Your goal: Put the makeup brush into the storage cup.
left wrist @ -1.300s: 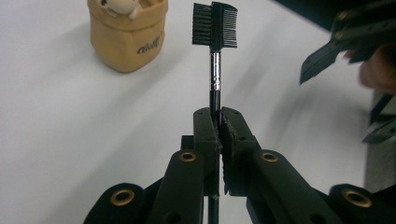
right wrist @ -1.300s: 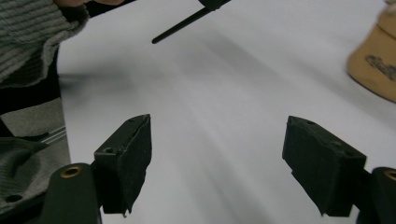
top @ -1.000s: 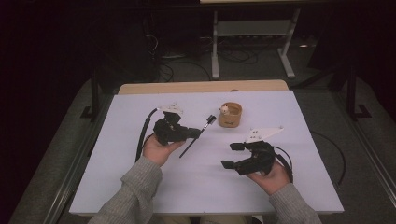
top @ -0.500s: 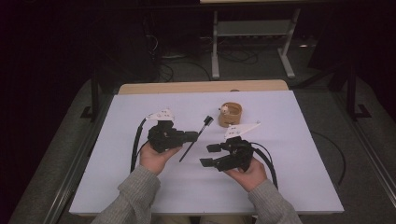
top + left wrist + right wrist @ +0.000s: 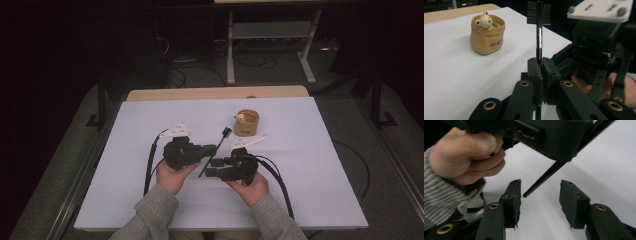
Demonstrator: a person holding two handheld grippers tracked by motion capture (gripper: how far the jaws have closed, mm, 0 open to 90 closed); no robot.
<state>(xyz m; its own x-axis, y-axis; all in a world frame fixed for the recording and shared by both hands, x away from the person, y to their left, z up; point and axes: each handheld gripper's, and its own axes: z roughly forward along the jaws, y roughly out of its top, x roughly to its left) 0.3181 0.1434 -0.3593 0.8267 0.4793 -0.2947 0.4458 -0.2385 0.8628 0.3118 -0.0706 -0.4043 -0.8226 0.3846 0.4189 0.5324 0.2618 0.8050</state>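
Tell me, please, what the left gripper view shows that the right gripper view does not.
Left gripper view: the tan bear pot, the brush's bristle-and-comb head, and the left tongs shut on the brush handle. Right gripper view: the handle's pointed tip between the right tongs, which have just been closing and do not touch it, plus the left hand and grey sleeve. Both: the black brush handle and the white table.

Grey ribbed sleeves (image 5: 150,215), black tools (image 5: 212,149) (brass rivets), trailing black cables (image 5: 150,160)
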